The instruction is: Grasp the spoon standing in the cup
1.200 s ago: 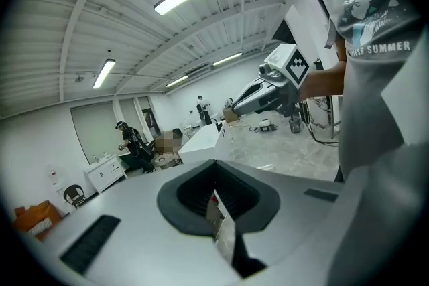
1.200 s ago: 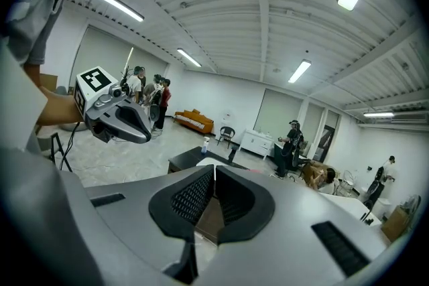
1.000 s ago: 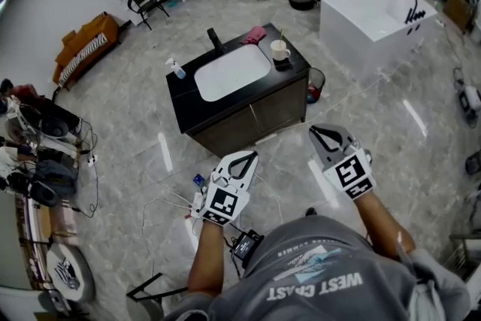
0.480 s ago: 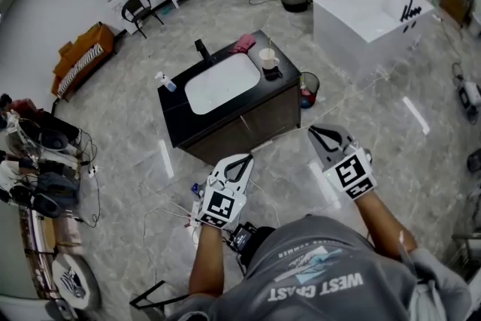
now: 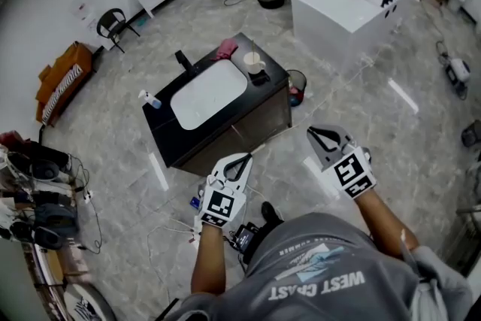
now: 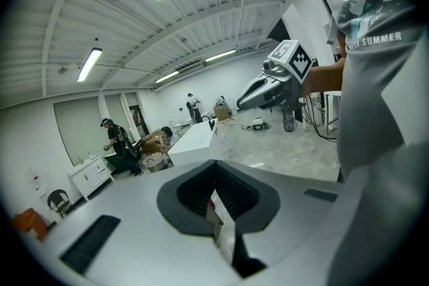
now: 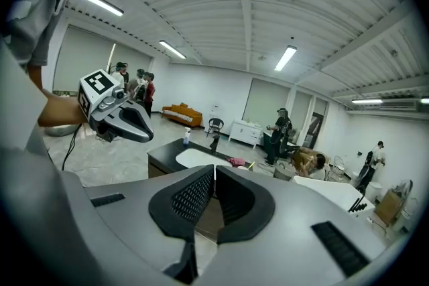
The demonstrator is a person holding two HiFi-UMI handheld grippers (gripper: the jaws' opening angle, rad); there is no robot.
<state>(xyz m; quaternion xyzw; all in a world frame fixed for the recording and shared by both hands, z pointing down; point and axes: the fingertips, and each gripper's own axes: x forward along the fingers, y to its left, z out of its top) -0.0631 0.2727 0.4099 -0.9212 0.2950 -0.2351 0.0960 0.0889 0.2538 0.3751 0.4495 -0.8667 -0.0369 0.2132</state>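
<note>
While looking steeply down from head height, takes in a black sink cabinet (image 5: 240,133) standing alone on a pale marbled floor (image 5: 113,146). Bears the cup (image 5: 254,62) on its countertop at the far right corner, with the spoon (image 5: 252,52) standing upright inside, thin and hard to make out at this range.

Carries more on top of the cabinet:
- a white basin (image 5: 208,92) sunk into the middle
- a dark faucet (image 5: 183,60) at the far edge behind the basin
- a pink cloth (image 5: 226,49) at the far edge, just left of the cup
- a small soap bottle (image 5: 149,98) at the left end

Keeps a small bin (image 5: 297,86) just beside the cabinet's right side.

Hovers both tools over the floor, well short of the cabinet's near front: left gripper (image 5: 248,156) opposite the front's right half, right gripper (image 5: 310,131) out past the cabinet's near right corner. Clenched, both of them — jaw tips pressed together with nothing gripped between, as seen along each gripper's own jaws. Well apart from cup and spoon.
</note>
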